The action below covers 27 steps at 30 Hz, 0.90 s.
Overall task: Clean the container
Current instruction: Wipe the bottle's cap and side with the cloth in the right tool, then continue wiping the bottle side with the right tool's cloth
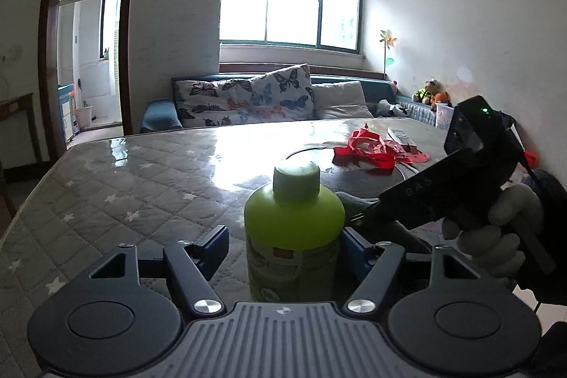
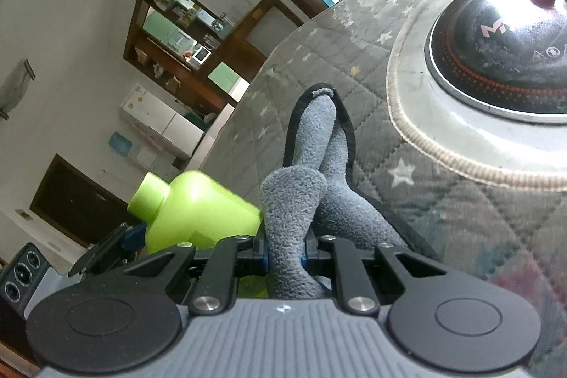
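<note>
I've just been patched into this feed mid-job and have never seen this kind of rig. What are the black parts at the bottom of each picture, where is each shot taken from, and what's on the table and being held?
There is no robot here: a person holds a two-finger gripper in each hand, and each carries a fisheye camera looking along its fingers. The left wrist view shows the left gripper with its fingers open on either side of an upright green bottle, capped, on a quilted table cover. The right gripper, seen from its own camera, is shut on a grey cloth that trails forward onto the table. Also on the table are a round black cooktop and some red ribbon. In the left view, the gloved right hand shows at the right.
</note>
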### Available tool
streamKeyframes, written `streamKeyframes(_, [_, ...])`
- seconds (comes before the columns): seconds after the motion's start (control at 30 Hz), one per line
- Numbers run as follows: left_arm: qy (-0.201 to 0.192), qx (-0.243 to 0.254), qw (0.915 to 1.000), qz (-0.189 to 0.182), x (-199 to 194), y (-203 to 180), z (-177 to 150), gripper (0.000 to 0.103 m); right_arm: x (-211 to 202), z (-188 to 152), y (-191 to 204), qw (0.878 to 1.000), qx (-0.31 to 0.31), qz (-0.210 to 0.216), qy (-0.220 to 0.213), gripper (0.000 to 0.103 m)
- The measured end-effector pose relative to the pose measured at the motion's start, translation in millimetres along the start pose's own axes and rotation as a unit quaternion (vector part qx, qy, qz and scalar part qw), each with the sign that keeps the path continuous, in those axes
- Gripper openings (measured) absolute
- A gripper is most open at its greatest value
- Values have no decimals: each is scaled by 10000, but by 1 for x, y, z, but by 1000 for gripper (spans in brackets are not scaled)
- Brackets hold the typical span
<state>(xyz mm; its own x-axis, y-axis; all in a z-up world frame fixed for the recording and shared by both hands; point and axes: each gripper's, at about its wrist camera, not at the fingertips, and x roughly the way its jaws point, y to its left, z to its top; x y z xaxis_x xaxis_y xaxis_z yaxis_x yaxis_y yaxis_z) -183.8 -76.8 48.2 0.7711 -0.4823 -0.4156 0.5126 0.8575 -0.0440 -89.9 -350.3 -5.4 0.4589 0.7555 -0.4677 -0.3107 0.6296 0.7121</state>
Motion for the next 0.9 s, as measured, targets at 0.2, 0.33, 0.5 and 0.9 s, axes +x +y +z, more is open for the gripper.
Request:
streamKeyframes(0.2, [-31,18,10000,-24,2,0,1,65,-25,-1,15,9988,-45,376,-304,14])
streamKeyframes(0.33, [-37,20,10000,-72,3,-1,0,64,-38,10,30,9962,-138,682,-520,14])
streamKeyframes(0.5, [-38,17,10000,-87,3,-1,-1,64,-27,27,42,9943,-260,888,-532,14])
streamKeyframes(0.9, [-33,74,9999,-104,-2,-1,-3,64,20,28,7,9983,260,498,-166,14])
